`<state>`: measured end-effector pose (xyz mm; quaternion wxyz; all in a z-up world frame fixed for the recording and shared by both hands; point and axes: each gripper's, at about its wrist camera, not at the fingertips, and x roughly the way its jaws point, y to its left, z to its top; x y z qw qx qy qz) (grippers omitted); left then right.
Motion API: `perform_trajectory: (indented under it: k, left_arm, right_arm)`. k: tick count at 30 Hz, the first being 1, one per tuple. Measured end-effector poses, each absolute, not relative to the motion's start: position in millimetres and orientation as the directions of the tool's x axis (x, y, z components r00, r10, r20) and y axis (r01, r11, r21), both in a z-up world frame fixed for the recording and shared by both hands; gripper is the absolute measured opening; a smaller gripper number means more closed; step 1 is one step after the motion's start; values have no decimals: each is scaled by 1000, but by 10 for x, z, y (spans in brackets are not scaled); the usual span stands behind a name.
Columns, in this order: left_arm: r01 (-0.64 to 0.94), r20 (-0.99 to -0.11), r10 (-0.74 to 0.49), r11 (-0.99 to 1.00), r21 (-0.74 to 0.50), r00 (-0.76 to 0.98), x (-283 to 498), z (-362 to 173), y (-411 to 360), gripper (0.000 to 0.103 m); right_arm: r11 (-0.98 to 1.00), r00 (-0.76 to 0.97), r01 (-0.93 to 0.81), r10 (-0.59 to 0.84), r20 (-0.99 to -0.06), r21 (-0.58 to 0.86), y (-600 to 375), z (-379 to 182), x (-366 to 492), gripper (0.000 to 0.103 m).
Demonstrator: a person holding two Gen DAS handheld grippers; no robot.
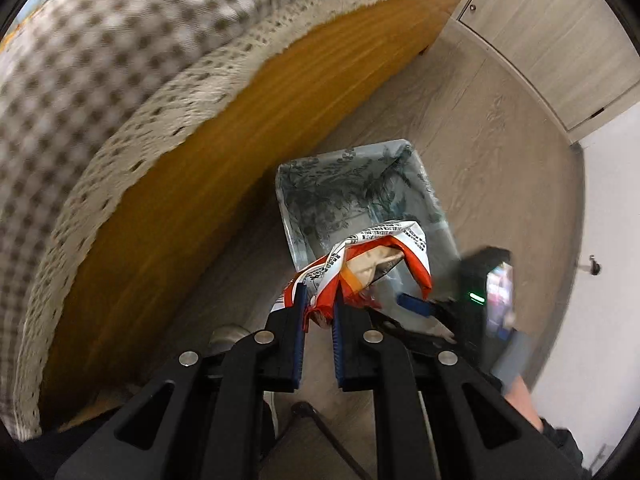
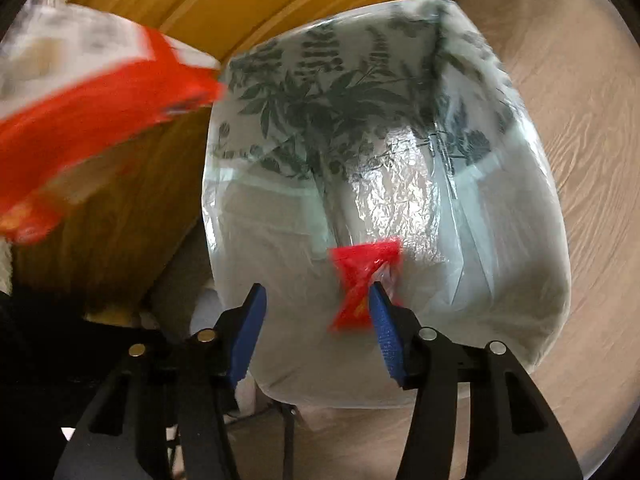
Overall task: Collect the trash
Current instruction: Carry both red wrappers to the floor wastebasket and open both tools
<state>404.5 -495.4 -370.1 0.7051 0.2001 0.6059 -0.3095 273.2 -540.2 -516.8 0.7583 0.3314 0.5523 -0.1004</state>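
My left gripper [image 1: 318,300] is shut on a crumpled red, white and orange snack wrapper [image 1: 376,260] and holds it over the near rim of a bin lined with a leaf-print plastic bag [image 1: 340,188]. The same wrapper shows blurred at upper left in the right wrist view [image 2: 92,112]. My right gripper [image 2: 318,296] is open, right above the bin's liner [image 2: 360,120]. A small red wrapper scrap [image 2: 360,276] sits against the inside of its right finger, over the bin's mouth. The right gripper [image 1: 416,304] also shows in the left wrist view, at the bin's right side.
The bin stands on a wood-grain floor [image 1: 500,140] beside a yellow wooden table side [image 1: 180,220] draped with a checked, lace-edged cloth [image 1: 100,60]. Grey cabinet doors [image 1: 560,40] and a white wall lie at the far right.
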Motion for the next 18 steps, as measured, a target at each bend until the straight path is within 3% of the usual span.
perform_trajectory:
  k: [6,8,9,10,11,14,18]
  left_arm:
    - [684,-984,-170,724,-85,58,4034,-4088,-5365,9]
    - [658,-979,-194,745,-111,55,4070,-4197,-5491,18]
    - [638,-977,-210,758,-135,44,4092,-4260,-5552,30]
    - [622,-974,-223,767,-156,30,4111,-4313,-5592,68]
    - [607,-971,-238,775,-177,19,4131,-4359,-5626,85]
    - [593,-963,-270,776,-213,8,4089,-4348,-5577,85]
    - [606,-975,-220,779,-158,29,4022,-4263,-5444,85]
  right_arm:
    - [694,465,610,80,-882,384,-5777,-4749,2275,56]
    - [680,491,622,47,-870,388,-5840,-4616,2133,56]
    - [683,500,621,33,-866,384,-5851,-4567,2089,56]
    - [686,501,620,28,-865,382,-5830,-4522,2073,56]
    - [690,500,618,26,-865,378,-5807,-4473,2063,56]
    - [710,486,602,38,-873,366,-5711,-4473,2056,56]
    - [715,474,592,64,-878,372,-5646,-4469,2056,56]
